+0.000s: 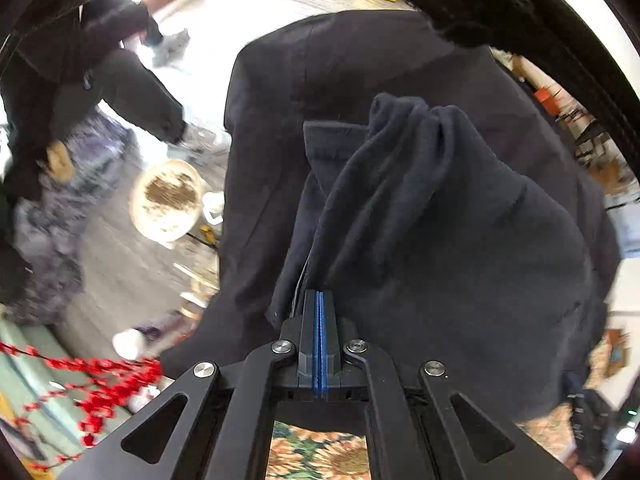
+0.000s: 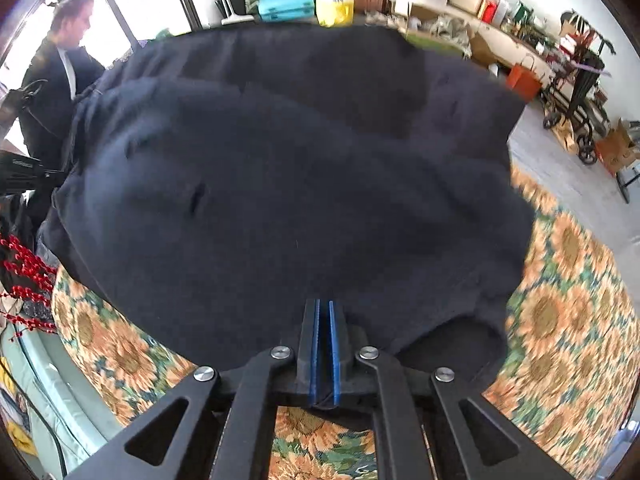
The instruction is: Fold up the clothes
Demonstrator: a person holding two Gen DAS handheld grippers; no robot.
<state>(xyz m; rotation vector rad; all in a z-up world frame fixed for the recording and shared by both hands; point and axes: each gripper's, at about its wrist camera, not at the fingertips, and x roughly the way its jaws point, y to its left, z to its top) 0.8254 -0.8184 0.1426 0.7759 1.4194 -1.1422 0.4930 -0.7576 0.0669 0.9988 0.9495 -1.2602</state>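
Observation:
A dark navy garment fills most of both views. My left gripper is shut on a bunched edge of it, and the cloth hangs away from the jaws in folds, lifted off the surface. In the right wrist view the same garment spreads wide over the sunflower-patterned tablecloth. My right gripper is shut on the garment's near edge, with a thin layer of cloth between the blue pads.
A person in dark clothes stands at the far left. Red berry branches lie at the left. A round basket sits on the floor. Cluttered shelves and a cart stand at the right.

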